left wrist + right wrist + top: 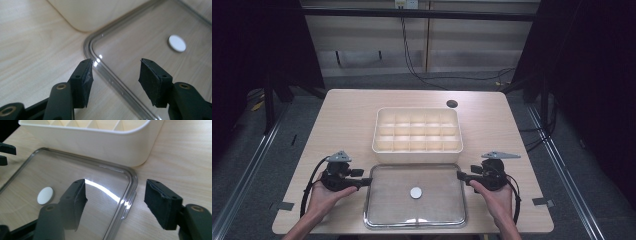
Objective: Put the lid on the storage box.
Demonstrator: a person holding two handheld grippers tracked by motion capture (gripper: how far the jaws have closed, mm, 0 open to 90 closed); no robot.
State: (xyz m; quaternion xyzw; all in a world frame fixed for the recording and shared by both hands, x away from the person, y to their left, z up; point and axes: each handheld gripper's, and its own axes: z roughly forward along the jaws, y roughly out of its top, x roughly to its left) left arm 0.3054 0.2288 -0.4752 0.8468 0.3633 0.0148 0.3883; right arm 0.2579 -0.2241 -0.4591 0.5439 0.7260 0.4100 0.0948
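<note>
You had the left gripper [366,182] right at the left rim of the clear, flat rectangular plastic lid [387,200]. Its jaws were spread and straddled that raised rim near the far left corner, one pad outside over the light wooden table [342,120], one inside over the lid panel, and I couldn't see either pad pressing yet. Ahead and to the inside sat the small white round sticker [177,43], mid-lid. Just beyond the lid was the cream plastic organiser box with its grid of empty compartments [417,131]. Your right gripper [460,175] mirrored it, jaws spread across the right rim by its little tab. If I were you, I'd have squared both sets of pads to the rim, pinched together evenly, and lifted level so it didn't twist.
</note>
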